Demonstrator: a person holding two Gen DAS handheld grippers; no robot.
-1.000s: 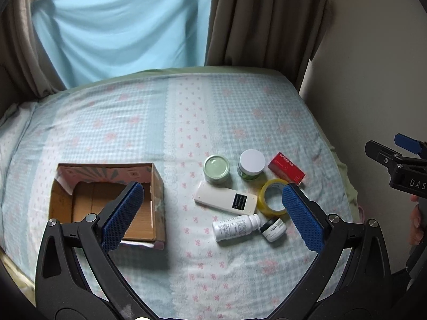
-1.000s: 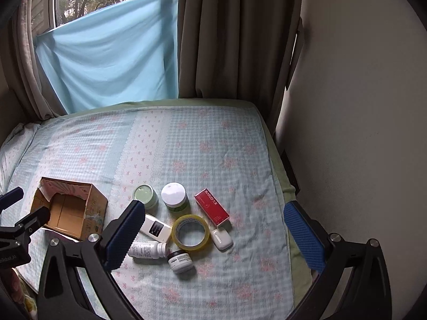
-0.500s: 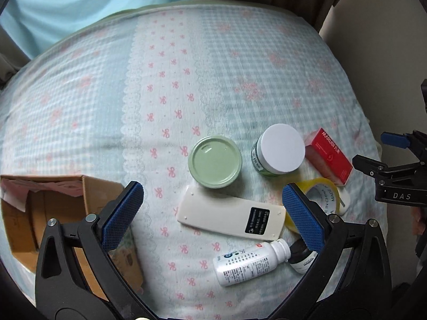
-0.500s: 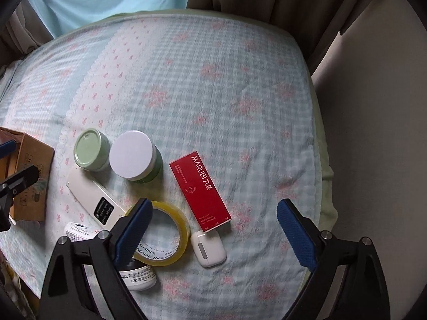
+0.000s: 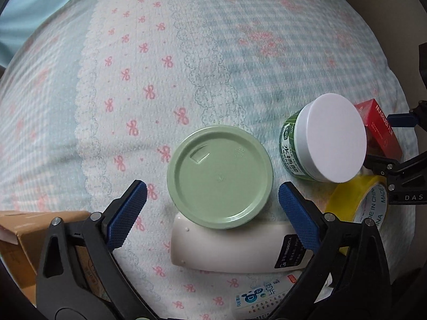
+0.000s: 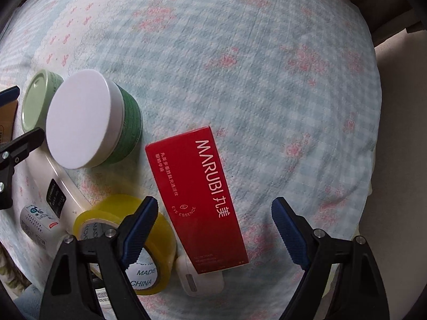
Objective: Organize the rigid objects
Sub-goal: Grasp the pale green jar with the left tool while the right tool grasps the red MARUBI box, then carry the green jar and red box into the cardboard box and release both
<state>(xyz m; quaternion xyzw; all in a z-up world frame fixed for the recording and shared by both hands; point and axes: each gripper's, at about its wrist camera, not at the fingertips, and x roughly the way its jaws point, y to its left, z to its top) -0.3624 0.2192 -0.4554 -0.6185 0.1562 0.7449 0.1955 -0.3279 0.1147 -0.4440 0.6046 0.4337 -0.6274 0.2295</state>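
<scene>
Setting: a bed (image 5: 186,53) under a pale checked cover printed with pink bows; seven loose things and one cardboard box (image 5: 16,240) at the near left.
Left gripper (image 5: 212,213): pointing down, jaws apart and just now narrowing, one pad either side of the green lid without touching it.
Right gripper (image 6: 214,226): jaws apart, also just now narrowing, astride the near end of the red carton, no contact seen.
Green-lidded tin (image 5: 220,176): one, upright, overlapping the far edge of the white remote (image 5: 226,250).
White-lidded green jar (image 5: 320,141): one, right of the tin.
Red carton (image 6: 200,200): one, flat, right of the jar.
Yellow tape roll (image 6: 149,229): one, left of the carton.
White earbud case (image 6: 200,280): one, touching the carton's near end.
White bottle (image 5: 256,301): one, on its side, nearest.
</scene>
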